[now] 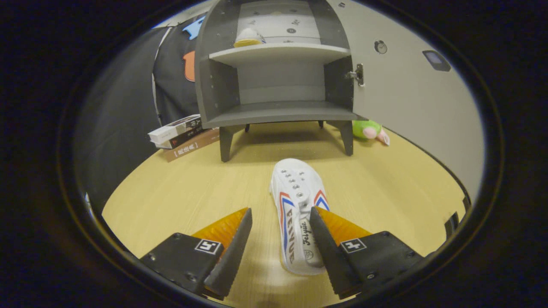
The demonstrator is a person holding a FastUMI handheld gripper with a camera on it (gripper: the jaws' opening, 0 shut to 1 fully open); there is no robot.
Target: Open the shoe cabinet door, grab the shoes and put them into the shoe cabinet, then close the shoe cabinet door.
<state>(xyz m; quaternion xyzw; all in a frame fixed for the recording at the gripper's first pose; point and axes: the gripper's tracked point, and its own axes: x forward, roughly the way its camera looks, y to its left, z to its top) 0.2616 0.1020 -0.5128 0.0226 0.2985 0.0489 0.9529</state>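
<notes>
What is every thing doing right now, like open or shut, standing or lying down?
shoe cabinet: upright on the table, door swung open.
cabinet door: open wide.
lower shelf: bare.
upper shelf: holds a small white and yellow thing.
white shoe: lying on the table, toe toward the cabinet, heel between the fingers.
gripper: open, not pressing the shoe.
books: stacked flat.
green plush toy: lying by the cabinet's leg.

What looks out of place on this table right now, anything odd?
A green plush toy lies on the table behind the shoe cabinet, against its open door. The white shoe sits between the open gripper fingers, off-centre toward the right one.
</notes>
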